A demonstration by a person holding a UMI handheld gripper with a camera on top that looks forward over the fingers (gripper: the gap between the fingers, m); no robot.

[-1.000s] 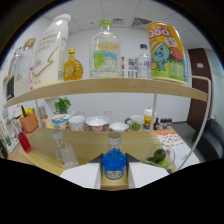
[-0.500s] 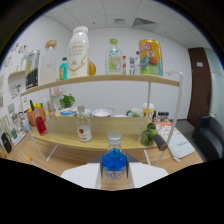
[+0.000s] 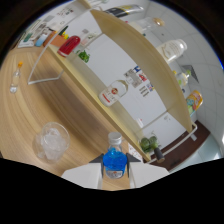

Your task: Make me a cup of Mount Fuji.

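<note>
My gripper (image 3: 114,173) is shut on a small blue bottle (image 3: 114,161) with a white cap; the white fingers (image 3: 82,175) press on both its sides. The whole view is strongly tilted, and the bottle leans with it. A clear glass (image 3: 51,141) with ice in it stands on the wooden counter (image 3: 30,100), just ahead and to the left of the fingers. The bottle's cap is on, and its mouth is beside the glass, not over it.
A two-level wooden shelf (image 3: 150,75) runs slantwise beyond the bottle, carrying a round jar (image 3: 114,92), a red container (image 3: 69,45), green limes (image 3: 149,145), a white jug (image 3: 172,50) and other bottles. A white wire stand (image 3: 45,75) sits on the counter.
The gripper with the blue bottle has rolled hard to one side and dropped toward the counter. The shelf now runs slantwise, and the glass of ice has come into view close by.
</note>
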